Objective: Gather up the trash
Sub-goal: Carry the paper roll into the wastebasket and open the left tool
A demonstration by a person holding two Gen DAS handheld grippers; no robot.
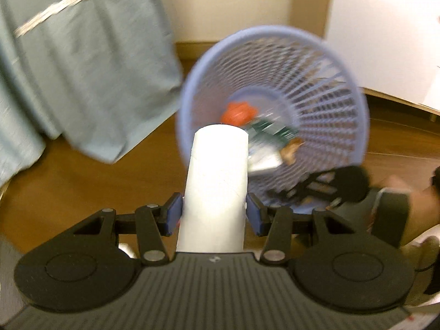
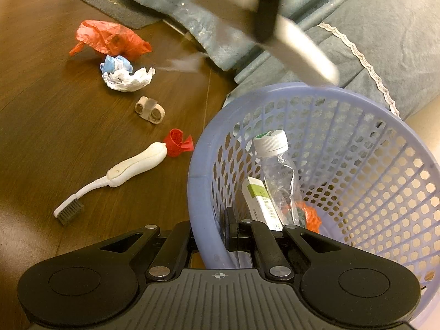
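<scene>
My left gripper [image 1: 214, 211] is shut on a white cardboard tube [image 1: 217, 181], whose far end points at the mouth of a lavender mesh basket [image 1: 324, 63]. In the right wrist view the same tube [image 2: 299, 49] shows as a blur above the basket's far rim [image 2: 302, 89]. My right gripper [image 2: 232, 231] is shut on the basket's near wall and holds it tilted; it appears blurred in the left wrist view as well [image 1: 316, 189]. Inside lie a clear plastic bottle [image 2: 277, 170], a green-and-white box [image 2: 261, 200] and an orange net [image 2: 310, 214].
On the wooden floor [image 2: 41, 110] lie a red plastic bag [image 2: 110, 40], crumpled white and blue paper [image 2: 123, 74], beige tape rolls [image 2: 150, 110], a red scrap [image 2: 177, 141] and a white brush [image 2: 123, 173]. Teal cloth [image 1: 82, 68] hangs beside the basket. A person's hand [image 1: 420, 203] is at the right.
</scene>
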